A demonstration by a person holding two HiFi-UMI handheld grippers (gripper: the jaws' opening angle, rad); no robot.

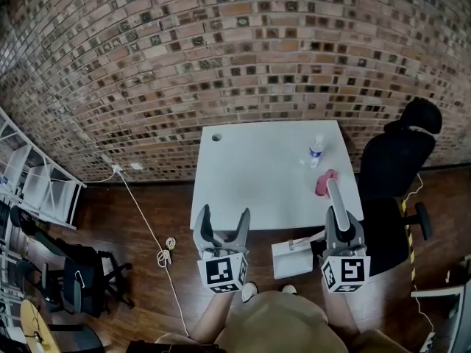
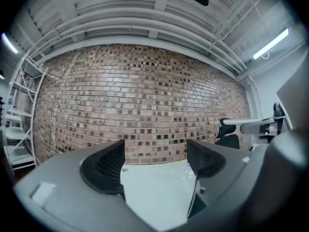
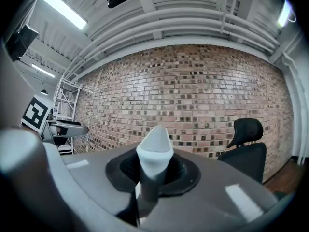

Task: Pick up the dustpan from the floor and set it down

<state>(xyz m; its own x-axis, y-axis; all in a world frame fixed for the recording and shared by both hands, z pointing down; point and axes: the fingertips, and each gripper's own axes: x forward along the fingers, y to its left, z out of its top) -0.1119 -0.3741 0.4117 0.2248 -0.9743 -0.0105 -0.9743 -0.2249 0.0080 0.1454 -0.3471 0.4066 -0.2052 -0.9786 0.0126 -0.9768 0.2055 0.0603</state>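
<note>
Dustpan (image 1: 292, 259): 1 white plastic pan below the table (image 1: 250, 169) near edge. Probably light, stiff, slick. Best hold: handle (image 3: 154, 151), pinched by right gripper (image 1: 338, 213). Left gripper (image 1: 222, 213): jaws spread, empty.

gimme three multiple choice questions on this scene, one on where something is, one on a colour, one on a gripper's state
1. Where is the water bottle?
A. on the white table
B. on the floor
C. on a metal shelf

2. What colour is the office chair?
A. red
B. black
C. white

3. How is the right gripper?
A. open and empty
B. open over the bottle
C. shut on the dustpan handle

Answers:
1 A, the head view shows it standing on the right side of the tabletop.
2 B, it is black in both the head view and the right gripper view.
3 C, its jaws close round the white-tipped handle.
</note>
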